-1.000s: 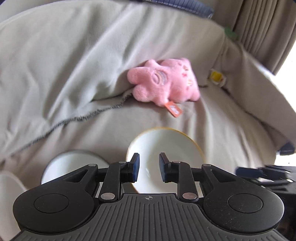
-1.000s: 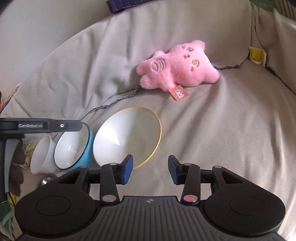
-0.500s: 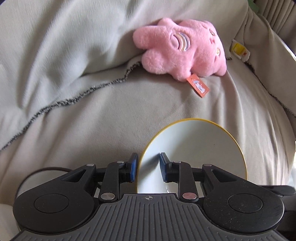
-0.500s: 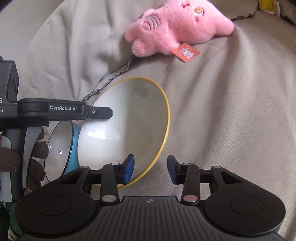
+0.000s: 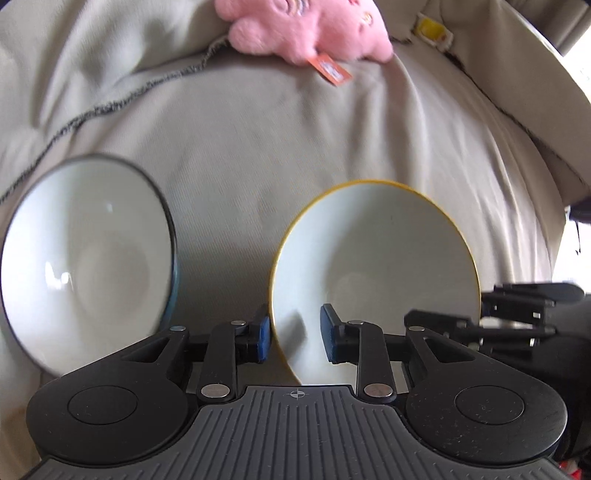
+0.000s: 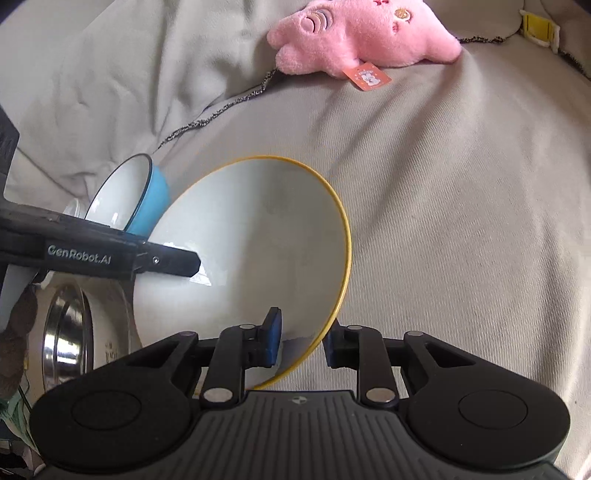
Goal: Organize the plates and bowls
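Note:
A white bowl with a yellow rim [image 5: 376, 266] [image 6: 258, 243] lies tilted on the grey sofa cover. My left gripper [image 5: 295, 334] is open, its fingers either side of the bowl's left rim. My right gripper [image 6: 301, 339] is open, its fingers either side of the bowl's right rim. A blue bowl with a white inside [image 5: 86, 254] [image 6: 129, 195] lies tilted just left of it. The left gripper's finger [image 6: 110, 254] crosses the right wrist view.
A pink plush toy [image 6: 362, 37] [image 5: 303, 26] with an orange tag lies at the back of the sofa. A steel bowl [image 6: 66, 332] and a white cup [image 6: 72, 208] sit at the far left. A yellow clip [image 6: 539, 26] is at the back right.
Both grippers have moved in and down onto the yellow-rimmed bowl, so each now straddles its rim. The blue bowl has come into the left wrist view.

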Tool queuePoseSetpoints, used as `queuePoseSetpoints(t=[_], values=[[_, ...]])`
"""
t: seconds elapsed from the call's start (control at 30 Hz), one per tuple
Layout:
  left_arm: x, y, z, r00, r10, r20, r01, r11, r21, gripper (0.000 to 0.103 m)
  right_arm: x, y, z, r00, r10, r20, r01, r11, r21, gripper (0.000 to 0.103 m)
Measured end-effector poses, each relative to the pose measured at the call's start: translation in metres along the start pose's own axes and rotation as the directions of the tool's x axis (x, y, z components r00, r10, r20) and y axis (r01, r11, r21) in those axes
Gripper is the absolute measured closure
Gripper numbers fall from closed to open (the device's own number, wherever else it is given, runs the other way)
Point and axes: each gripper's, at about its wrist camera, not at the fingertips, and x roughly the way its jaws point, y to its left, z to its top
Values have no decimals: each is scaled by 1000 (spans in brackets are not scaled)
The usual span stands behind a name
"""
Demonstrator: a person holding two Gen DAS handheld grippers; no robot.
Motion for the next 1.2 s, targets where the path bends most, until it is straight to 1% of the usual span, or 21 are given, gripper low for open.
queuePoseSetpoints(t=[0.13, 0.27, 0.4, 0.5, 0.6, 0.67, 0.7, 0.77, 0.83, 0.9, 0.97, 1.0, 1.07, 1.13, 1.2], values=[[-9, -4, -27, 1000, 15, 7, -15, 1000, 13, 74, -9, 1, -21, 999, 27, -26, -27, 1000, -2, 80], [-14, 4, -42, 999, 30, 27, -29, 999, -28, 76, -10, 14, -34, 998, 42, -46, -43, 999, -25, 80], [-20, 10, -50, 999, 9, 47, -6, 998, -68, 77, -11, 23, -37, 999, 29, -42, -31, 999, -37, 80], [-23, 16, -57, 997, -22, 71, 30, 994, -105, 81, -10, 23, -36, 1000, -4, -28, 3, 999, -47, 80], [-39, 26, -62, 991, -56, 125, 72, 989, -126, 81, -19, 24, -34, 1000, -27, 8, 28, 997, -66, 80], [-57, 36, -65, 979, -76, 191, 104, 984, -142, 81, -29, 24, -26, 998, -42, 51, 46, 996, -74, 80], [-65, 43, -65, 972, -73, 224, 110, 982, -155, 81, -36, 25, -22, 996, -50, 77, 57, 995, -80, 80], [-83, 59, -64, 953, -33, 301, 98, 974, -205, 81, -49, 29, -12, 990, -67, 122, 79, 992, -96, 80], [-98, 82, -61, 932, 48, 359, 55, 961, -270, 81, -57, 35, 2, 986, -74, 151, 91, 990, -109, 79], [-104, 104, -51, 921, 122, 370, 3, 948, -318, 80, -62, 44, 16, 985, -65, 161, 86, 989, -122, 79], [-106, 124, -38, 912, 177, 370, -50, 943, -328, 80, -60, 56, 34, 987, -46, 155, 66, 990, -126, 78], [-104, 131, -30, 912, 199, 360, -82, 945, -316, 80, -58, 62, 42, 989, -36, 147, 54, 991, -122, 76], [-94, 143, -15, 919, 227, 323, -135, 950, -281, 80, -52, 75, 58, 992, -6, 130, 22, 993, -119, 71], [-84, 156, -5, 926, 235, 294, -154, 949, -275, 80, -40, 90, 69, 994, 13, 111, 1, 992, -125, 60], [-75, 164, -1, 937, 216, 275, -145, 956, -256, 79, -26, 104, 79, 996, 12, 90, 1, 991, -137, 59]])
